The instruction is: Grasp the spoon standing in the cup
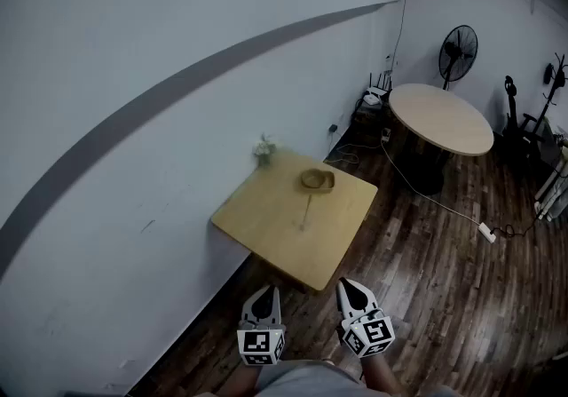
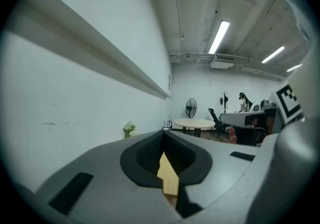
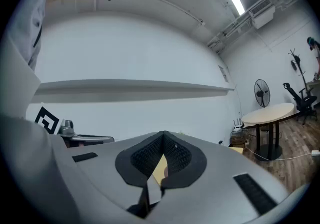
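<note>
the left gripper (image 2: 163, 134) and right gripper (image 3: 163, 135) are both pressing their jaws together on nothing, hanging well short of the worktop (image 1: 266, 219). the spoon (image 1: 305, 207) is leaning in the cup (image 1: 317, 179) there. reaching it with the jaws unopened is risking tipping both.

The cup (image 1: 317, 179) and spoon (image 1: 304, 208) look small, blurred.

Two grippers are counted: left gripper (image 1: 263, 296) and right gripper (image 1: 351, 289). Two desks are seen: square desk (image 1: 266, 226) and round desk (image 1: 441, 118). One cup (image 1: 317, 179), one spoon (image 1: 305, 209), one plant (image 1: 263, 148) and one fan (image 1: 458, 51) are counted.
</note>
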`<state>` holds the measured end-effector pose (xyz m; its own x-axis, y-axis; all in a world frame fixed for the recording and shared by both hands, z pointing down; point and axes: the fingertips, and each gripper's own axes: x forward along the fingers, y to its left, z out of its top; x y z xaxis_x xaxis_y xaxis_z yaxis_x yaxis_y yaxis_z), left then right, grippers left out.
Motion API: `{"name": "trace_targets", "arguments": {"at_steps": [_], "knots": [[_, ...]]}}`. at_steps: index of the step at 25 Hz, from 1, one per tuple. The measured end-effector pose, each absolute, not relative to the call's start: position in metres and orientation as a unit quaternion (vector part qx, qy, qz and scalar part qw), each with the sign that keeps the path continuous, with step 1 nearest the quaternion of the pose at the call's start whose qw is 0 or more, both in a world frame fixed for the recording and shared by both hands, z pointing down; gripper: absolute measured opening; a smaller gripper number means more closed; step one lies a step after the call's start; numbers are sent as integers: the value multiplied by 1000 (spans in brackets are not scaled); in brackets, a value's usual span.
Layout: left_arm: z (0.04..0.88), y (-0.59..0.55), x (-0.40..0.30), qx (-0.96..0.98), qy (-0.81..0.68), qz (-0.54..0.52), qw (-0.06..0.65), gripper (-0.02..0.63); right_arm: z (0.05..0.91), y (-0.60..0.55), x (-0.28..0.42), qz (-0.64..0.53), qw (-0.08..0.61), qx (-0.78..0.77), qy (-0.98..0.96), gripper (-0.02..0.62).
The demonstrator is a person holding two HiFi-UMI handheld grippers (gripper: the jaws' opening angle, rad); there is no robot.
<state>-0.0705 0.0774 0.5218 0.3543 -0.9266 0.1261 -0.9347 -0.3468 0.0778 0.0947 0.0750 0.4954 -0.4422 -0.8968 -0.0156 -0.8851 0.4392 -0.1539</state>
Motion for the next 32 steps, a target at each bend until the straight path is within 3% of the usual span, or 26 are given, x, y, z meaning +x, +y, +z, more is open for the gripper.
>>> {"name": "trace_targets", "arguments": {"at_steps": [32], "knots": [[525, 75, 33, 820, -567, 48, 66, 2, 507, 61, 155, -56, 34, -467, 882, -2]]}}
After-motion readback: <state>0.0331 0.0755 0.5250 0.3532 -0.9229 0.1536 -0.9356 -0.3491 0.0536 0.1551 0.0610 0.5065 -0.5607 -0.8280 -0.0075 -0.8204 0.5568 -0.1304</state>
